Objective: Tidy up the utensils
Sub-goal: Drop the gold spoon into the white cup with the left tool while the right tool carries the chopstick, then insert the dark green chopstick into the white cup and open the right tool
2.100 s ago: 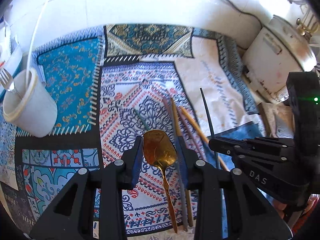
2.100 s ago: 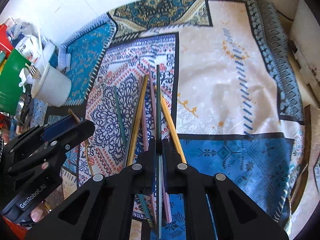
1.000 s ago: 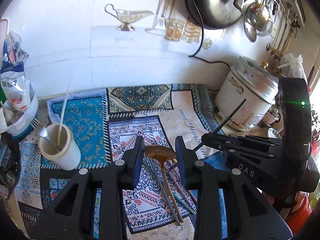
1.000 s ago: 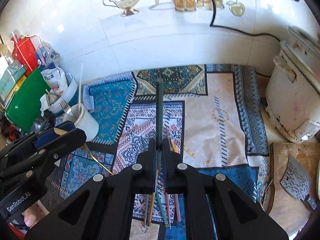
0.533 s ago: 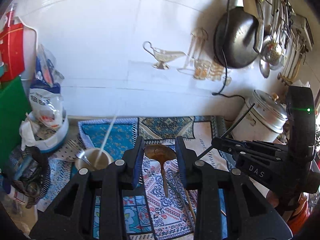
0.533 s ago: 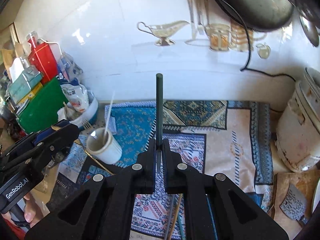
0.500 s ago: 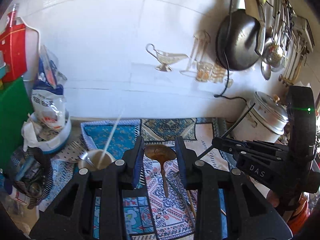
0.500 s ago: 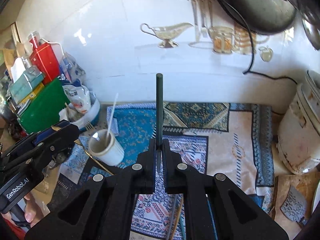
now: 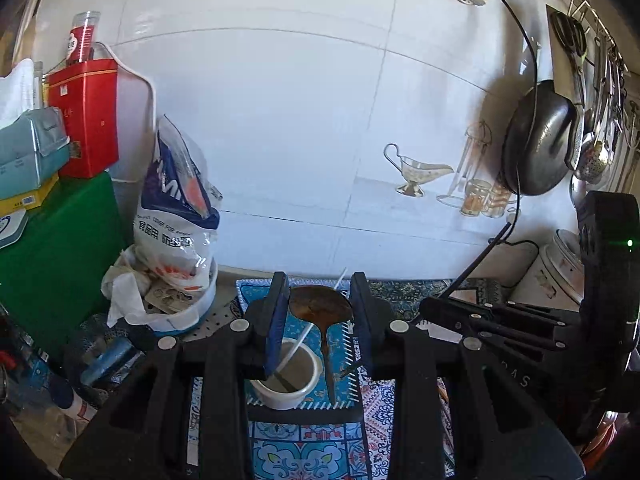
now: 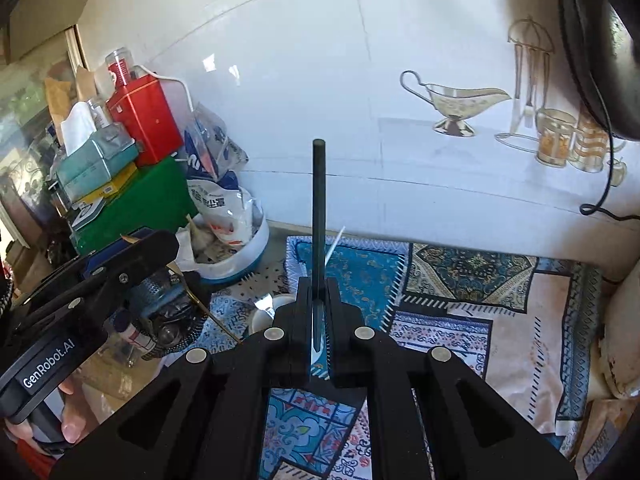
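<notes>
Left wrist view: left gripper (image 9: 320, 308) pinching the bowl of a bronze spoon (image 9: 320, 305), handle hanging down beside a white cup (image 9: 286, 378) on the patterned cloth (image 9: 308, 440), right wrist view: right gripper (image 10: 319, 308) pressed together on a dark chopstick (image 10: 319, 208) pointing upward, cup partly hidden behind the fingers.

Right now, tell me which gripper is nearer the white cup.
Left. The left gripper, holding the gold spoon, hangs just above the white cup. The right gripper, shut on a dark chopstick, sits further to the cup's right.
</notes>
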